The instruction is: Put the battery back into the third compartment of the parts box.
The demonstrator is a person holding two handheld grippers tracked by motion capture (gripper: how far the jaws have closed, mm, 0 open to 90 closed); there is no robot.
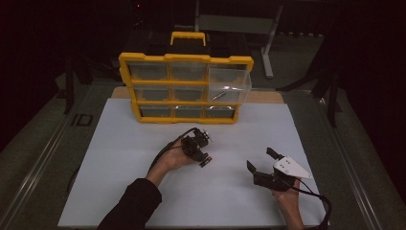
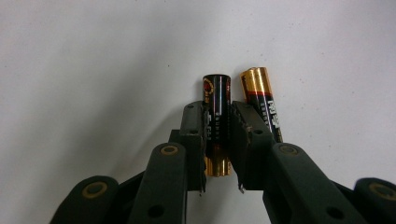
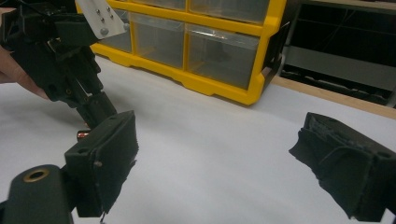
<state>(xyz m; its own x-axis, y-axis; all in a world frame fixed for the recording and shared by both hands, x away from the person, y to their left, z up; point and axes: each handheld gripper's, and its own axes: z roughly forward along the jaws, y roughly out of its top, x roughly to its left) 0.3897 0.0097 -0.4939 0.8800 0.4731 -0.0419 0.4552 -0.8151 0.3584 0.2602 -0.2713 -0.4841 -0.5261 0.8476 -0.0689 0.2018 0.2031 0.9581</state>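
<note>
Two AA batteries lie side by side on the white mat. My left gripper (image 2: 217, 111) points down at them, shut on the black battery (image 2: 216, 93), with one jaw on each side of its body. The black and gold battery (image 2: 260, 95) rests against the outside of one jaw, free. In the high view the left gripper (image 1: 205, 160) is at mid-table, tip on the mat. My right gripper (image 1: 261, 160) hovers to its right, open, holding nothing. In the right gripper view its own jaws (image 3: 219, 158) stand wide apart, with the left gripper (image 3: 70, 79) at upper left.
A yellow organizer (image 1: 186, 58) with clear drawers stands at the back of the white mat (image 1: 143, 191). Its top right drawer (image 1: 231, 85) is pulled out, with a small metallic item (image 1: 219, 96) inside. Table edges and dark frames surround the mat.
</note>
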